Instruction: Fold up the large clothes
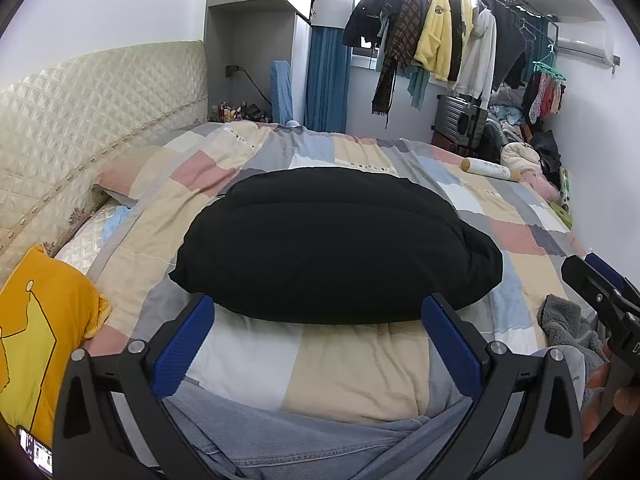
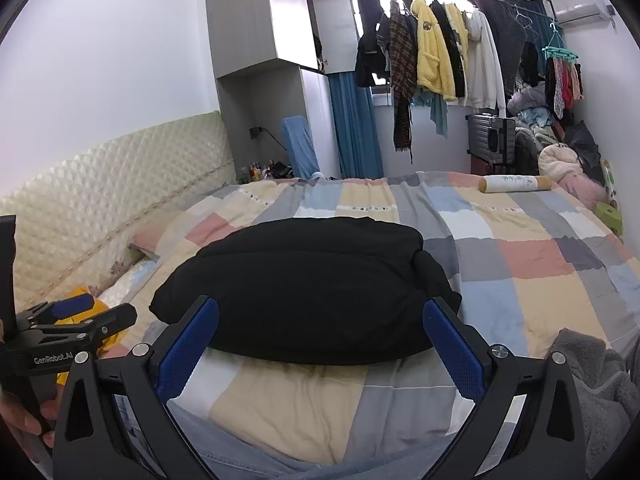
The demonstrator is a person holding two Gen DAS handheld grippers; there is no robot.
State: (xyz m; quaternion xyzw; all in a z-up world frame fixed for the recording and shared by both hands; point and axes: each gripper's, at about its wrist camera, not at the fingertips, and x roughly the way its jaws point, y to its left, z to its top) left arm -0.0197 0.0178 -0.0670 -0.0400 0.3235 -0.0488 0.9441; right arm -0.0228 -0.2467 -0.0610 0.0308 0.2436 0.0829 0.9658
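Observation:
A black garment (image 1: 336, 244) lies folded into a thick rounded bundle on the patchwork bedspread (image 1: 352, 376), also seen as the black garment (image 2: 308, 288) in the right wrist view. My left gripper (image 1: 318, 312) stands open just short of its near edge, nothing between the blue pads (image 1: 184, 348). My right gripper (image 2: 320, 316) is open too, held back from the bundle's near edge, and appears at the right as the right gripper (image 1: 600, 292). The left gripper (image 2: 72, 320) shows at the left of the right wrist view.
A yellow garment (image 1: 40, 336) lies at the left, a grey fleece piece (image 2: 596, 384) at the right. A rolled white cylinder (image 2: 516, 184) rests at the far bed edge. Padded headboard (image 1: 92, 112) on the left; hanging clothes (image 2: 440, 52), a suitcase (image 2: 490, 136) and piles beyond. Denim legs (image 1: 304, 436) below.

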